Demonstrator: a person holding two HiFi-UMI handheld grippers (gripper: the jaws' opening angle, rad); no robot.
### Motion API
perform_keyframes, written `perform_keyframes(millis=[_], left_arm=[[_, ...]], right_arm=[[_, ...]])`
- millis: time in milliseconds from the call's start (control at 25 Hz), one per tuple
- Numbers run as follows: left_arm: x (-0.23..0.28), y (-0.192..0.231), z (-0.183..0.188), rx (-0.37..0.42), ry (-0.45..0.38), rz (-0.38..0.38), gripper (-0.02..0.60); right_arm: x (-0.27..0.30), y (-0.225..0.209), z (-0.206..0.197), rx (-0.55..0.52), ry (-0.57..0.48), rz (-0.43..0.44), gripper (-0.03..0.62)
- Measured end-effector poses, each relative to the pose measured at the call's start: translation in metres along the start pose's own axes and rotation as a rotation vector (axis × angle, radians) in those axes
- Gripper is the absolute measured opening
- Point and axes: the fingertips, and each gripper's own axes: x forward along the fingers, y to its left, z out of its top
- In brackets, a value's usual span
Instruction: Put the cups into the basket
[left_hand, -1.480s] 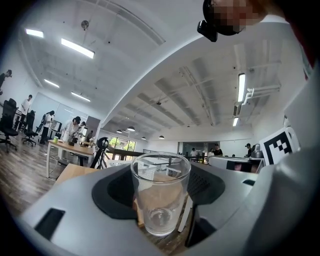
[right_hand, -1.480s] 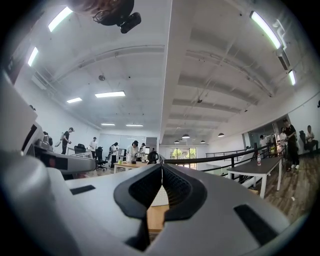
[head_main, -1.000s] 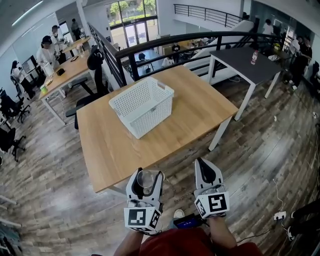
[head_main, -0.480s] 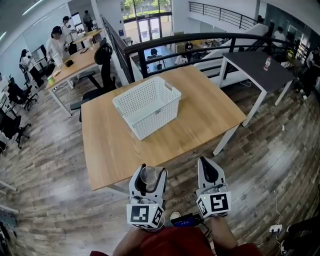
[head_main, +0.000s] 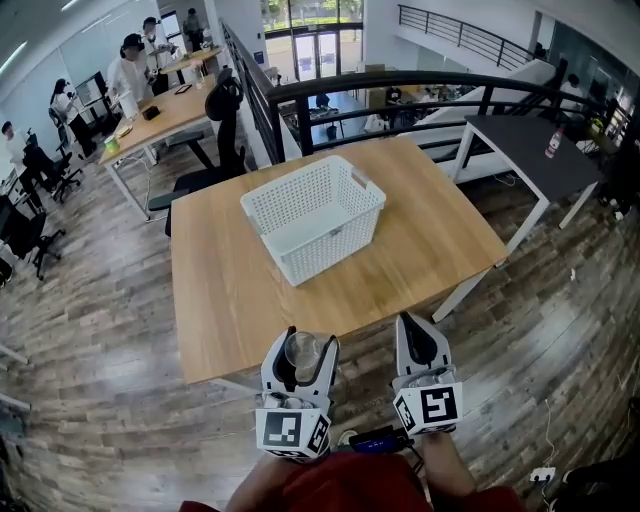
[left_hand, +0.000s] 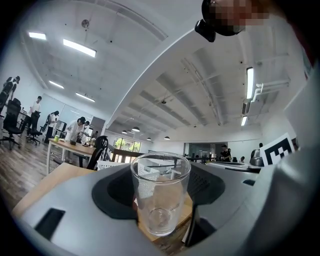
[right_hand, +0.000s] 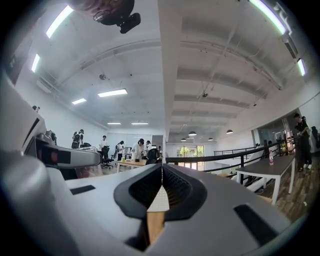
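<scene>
I've got the left tool (head_main: 309, 340) clamped on a clear cup (left_hand: 160, 192), jaws wide round it, cup upright; in the head view it sits at the near edge of the table (head_main: 220, 300), at 6 o'clock from the basket (head_main: 332, 255); right tool (head_main: 412, 324) is at 3 o'clock of the left one, jaws pressed together, nothing between them; the white basket stands mid-table, at 12 o'clock from both tools and well apart from them.
</scene>
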Motion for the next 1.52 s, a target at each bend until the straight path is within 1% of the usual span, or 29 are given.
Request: perform_keyframes(millis=[680, 1080, 1520], left_arm=[[0.045, 0.072, 0.01, -0.009, -0.006, 0.039, 0.285], [0.072, 0.113, 0.026, -0.013, -0.022, 0.02, 0.285], [0.095, 0.155, 0.044, -0.021, -0.035, -0.037, 0.285]], right_arm=[[0.088, 0.019, -0.004, -0.002, 0.011, 0.033, 0.012], [0.136, 0.037, 0.005, -0.025, -0.001, 0.032, 0.012], [0.179, 0.059, 0.016, -0.047, -0.015, -0.008, 0.012]])
